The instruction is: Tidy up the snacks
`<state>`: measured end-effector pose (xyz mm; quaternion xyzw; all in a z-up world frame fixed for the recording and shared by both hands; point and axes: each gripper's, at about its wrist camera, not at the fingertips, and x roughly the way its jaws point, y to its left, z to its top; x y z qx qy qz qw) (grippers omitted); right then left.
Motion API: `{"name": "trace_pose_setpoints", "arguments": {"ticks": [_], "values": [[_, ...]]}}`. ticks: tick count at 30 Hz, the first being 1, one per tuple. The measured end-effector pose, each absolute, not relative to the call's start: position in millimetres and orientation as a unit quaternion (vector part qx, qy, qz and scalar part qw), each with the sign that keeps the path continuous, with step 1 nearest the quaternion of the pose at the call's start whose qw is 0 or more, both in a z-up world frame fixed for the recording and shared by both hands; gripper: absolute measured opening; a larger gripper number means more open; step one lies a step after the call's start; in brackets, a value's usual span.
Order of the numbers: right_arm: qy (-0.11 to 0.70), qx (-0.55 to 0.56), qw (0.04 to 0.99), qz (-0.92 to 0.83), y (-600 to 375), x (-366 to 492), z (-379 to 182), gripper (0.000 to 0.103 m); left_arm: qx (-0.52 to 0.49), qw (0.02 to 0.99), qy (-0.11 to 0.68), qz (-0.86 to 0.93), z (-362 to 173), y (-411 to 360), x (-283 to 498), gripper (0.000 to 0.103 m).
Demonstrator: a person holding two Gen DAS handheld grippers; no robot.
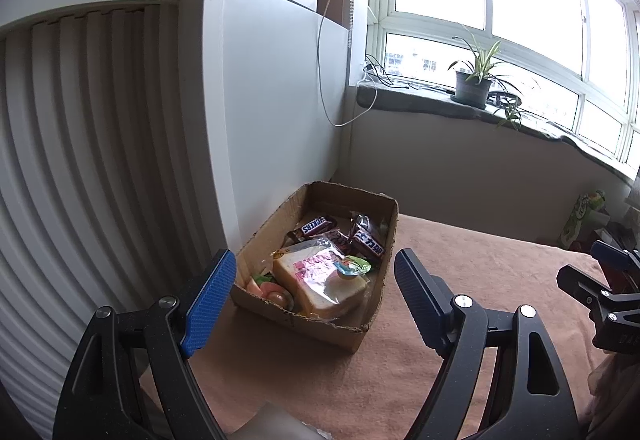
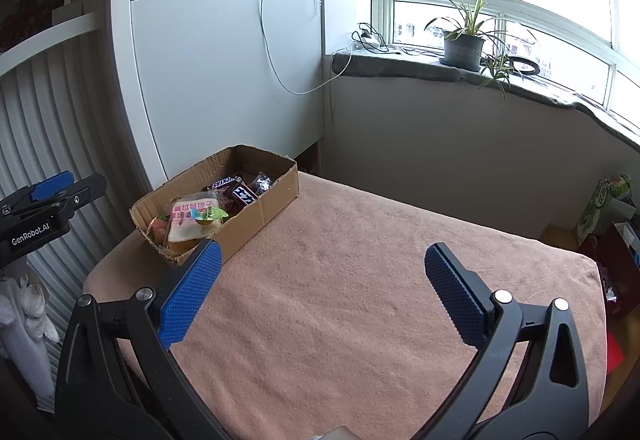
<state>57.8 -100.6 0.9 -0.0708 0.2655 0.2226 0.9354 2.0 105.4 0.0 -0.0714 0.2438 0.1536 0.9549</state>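
A cardboard box [image 1: 372, 332] is sitting on a table covered with a peach-pink towel [image 2: 360, 300], at the corner of the table nearest a white cabinet [image 2: 224, 79]. All the snacks are lying inside the box. At the box end closest to the cameras, a wrapped slice of bread [image 1: 320, 280] with pink lettering is lying on top, with a small jelly cup [image 1: 352, 267] with a green lid resting on it. Beside the bread, against the box's near corner, some round pink and green sweets [image 1: 266, 286] are showing. Toward the far end of the box, a Snickers bar [image 1: 316, 227] and 2 more dark chocolate wrappers [image 1: 366, 244] are lying together.

The left gripper [image 1: 315, 278] is hovering in front of the box with its 2 blue-padded jaws spread wide, gripping nothing; from its own camera the box is appearing between the jaws but beyond them. The right gripper [image 2: 323, 280] is hovering over the bare towel to the right of the box, its jaws likewise spread wide and holding nothing.

Past the box, a potted plant [image 2: 464, 39] is standing on a grey windowsill [image 2: 400, 65] under a bright window, and a white cable [image 2: 276, 51] is hanging down the cabinet front.
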Motion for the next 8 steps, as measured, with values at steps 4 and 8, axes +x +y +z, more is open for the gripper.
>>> {"name": "trace_pose_setpoints", "arguments": {"ticks": [4, 8], "values": [[0.27, -0.069, 0.935, 0.219, -103.8, 59.3, -1.5, 0.103, -0.071, 0.955, 0.245, 0.152, -1.3, 105.3, 3.1, 0.081], [0.277, -0.068, 0.935, 0.213, -108.9, 62.3, -6.7, 0.103, -0.067, 0.954, 0.249, 0.151, -4.6, 103.3, 4.4, 0.081]]}}
